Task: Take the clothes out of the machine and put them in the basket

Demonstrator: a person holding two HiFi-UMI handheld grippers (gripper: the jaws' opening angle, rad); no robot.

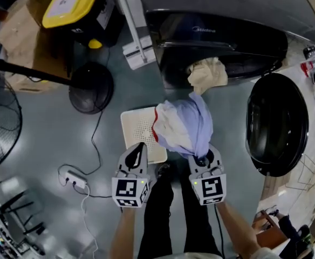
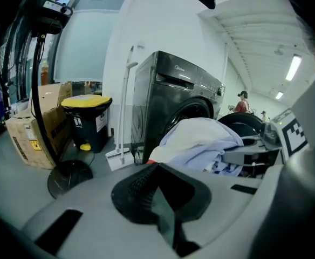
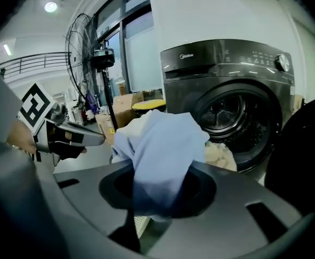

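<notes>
A light blue and white garment (image 1: 184, 125) (image 3: 160, 144) hangs bunched from my right gripper (image 1: 201, 156) (image 3: 152, 198), which is shut on it. It dangles over the right edge of the white perforated basket (image 1: 136, 128) on the floor. A beige cloth (image 1: 207, 74) (image 3: 219, 155) spills out of the dark washing machine's (image 1: 222, 26) (image 3: 227, 69) open drum. My left gripper (image 1: 139, 147) (image 2: 156, 190) is shut and empty above the basket's near edge, left of the garment (image 2: 200, 142).
The machine's round black door (image 1: 276, 123) stands swung open at the right. A fan base (image 1: 91, 88) with its cable, a yellow-lidded bin (image 1: 74, 4), a cardboard box (image 1: 22, 31) and a power strip (image 1: 74, 179) lie to the left. The person's legs (image 1: 168, 209) are below.
</notes>
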